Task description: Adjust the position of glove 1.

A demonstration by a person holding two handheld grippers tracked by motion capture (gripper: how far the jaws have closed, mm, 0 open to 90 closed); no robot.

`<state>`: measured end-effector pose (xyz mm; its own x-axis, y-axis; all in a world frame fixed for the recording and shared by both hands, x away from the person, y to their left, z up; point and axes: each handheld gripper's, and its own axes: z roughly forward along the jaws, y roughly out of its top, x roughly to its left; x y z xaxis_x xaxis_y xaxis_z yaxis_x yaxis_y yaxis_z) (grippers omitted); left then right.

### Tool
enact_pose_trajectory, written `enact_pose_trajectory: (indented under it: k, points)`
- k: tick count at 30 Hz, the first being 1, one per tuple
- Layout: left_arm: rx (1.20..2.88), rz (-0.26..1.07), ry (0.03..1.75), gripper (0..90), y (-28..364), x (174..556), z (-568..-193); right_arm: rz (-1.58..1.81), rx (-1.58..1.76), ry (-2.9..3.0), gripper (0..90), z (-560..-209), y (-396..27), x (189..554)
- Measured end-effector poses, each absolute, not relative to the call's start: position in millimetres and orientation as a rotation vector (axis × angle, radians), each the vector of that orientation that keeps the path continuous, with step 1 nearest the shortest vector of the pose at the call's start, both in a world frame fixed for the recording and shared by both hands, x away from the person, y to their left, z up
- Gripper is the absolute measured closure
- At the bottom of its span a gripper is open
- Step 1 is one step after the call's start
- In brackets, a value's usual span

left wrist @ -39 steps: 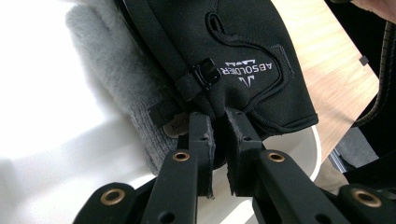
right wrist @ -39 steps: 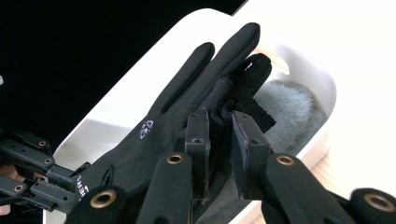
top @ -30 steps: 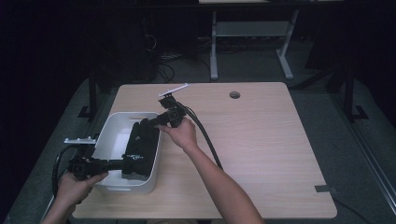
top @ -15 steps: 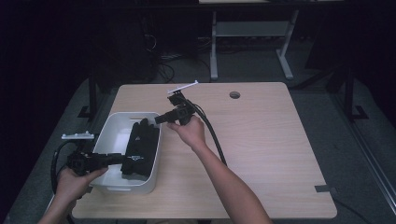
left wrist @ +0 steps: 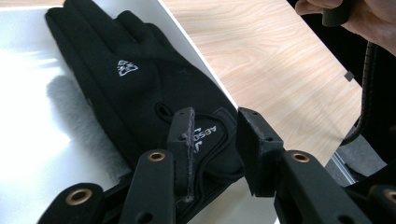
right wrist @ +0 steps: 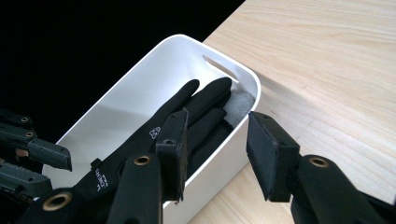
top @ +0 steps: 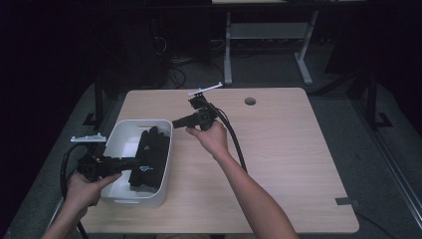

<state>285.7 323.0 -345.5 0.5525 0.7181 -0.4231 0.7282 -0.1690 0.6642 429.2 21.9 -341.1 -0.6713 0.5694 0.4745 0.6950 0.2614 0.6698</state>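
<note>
Black gloves (top: 152, 149) lie in a white bin (top: 130, 200) at the table's left. My left gripper (top: 137, 160) reaches in over the bin from the left. In the left gripper view its jaws (left wrist: 215, 140) stand apart just above a glove's cuff (left wrist: 140, 88), with nothing between the pads; they have just been opening. My right gripper (top: 175, 122) hovers over the bin's right rim. Its jaws (right wrist: 217, 144) are also apart and empty, straddling the rim above the gloves (right wrist: 187, 112), and have just been opening.
The wooden table (top: 288, 149) stretches bare to the right of the bin, with a round cable hole (top: 250, 101) near its far edge. A black cable (top: 236, 144) trails from the right gripper across the table. Dark floor and desk legs lie beyond.
The right gripper has drawn back out of the bin, to the right and away from me, with its jaws wider. The left gripper has lifted a little. The gloves stay in the bin.
</note>
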Motion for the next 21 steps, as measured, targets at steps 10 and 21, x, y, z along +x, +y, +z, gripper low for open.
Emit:
enact_pose_trajectory:
  k: [10,21]
  points:
    - [1.897,-0.038,1.142,64.5,313,289,-340,-1.397,-1.218,-2.379,52.5,-336,10,429]
    - [1.887,-0.05,1.11,58.9,302,292,-336,-1.421,-1.257,-2.37,48.4,-329,-13,427]
